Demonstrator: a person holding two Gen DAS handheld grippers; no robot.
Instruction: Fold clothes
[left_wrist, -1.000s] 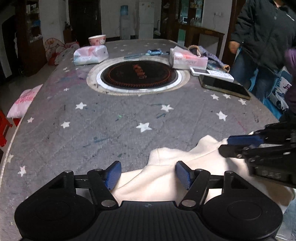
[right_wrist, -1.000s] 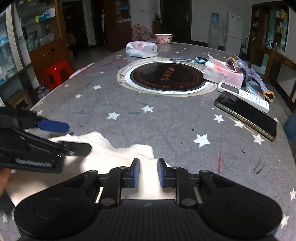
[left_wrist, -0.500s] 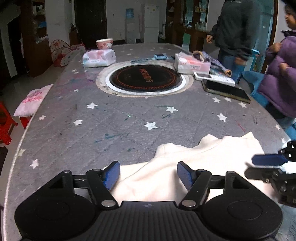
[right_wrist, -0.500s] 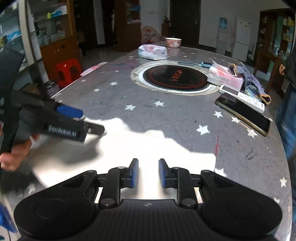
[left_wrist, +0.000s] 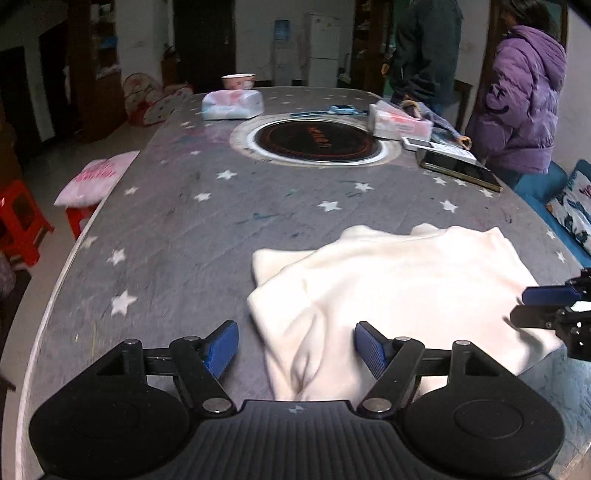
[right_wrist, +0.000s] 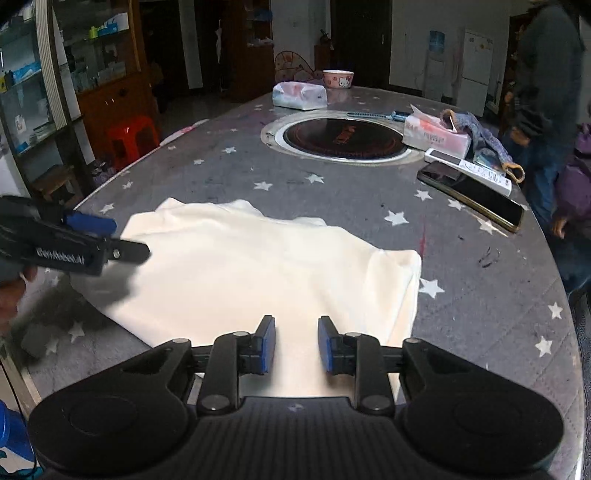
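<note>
Left wrist view shows the soft, floppy cream-white cloth garment (left_wrist: 399, 284) lying rumpled on the near grey star counter (left_wrist: 207, 229), both grippers (left_wrist: 293, 341) (right_wrist: 296, 343) released above it; grab its edges.

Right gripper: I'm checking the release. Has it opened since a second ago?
Yes. The right gripper now shows a wider gap between its blue pads, above the white garment, than a second ago.

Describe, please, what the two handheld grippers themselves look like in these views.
Both the left gripper and right gripper are matte black plastic, with ribbed centre housings, two round discs, silver pivot screws and blue textured finger pads. The left gripper's side carries blurred white lettering. No cables show.
</note>
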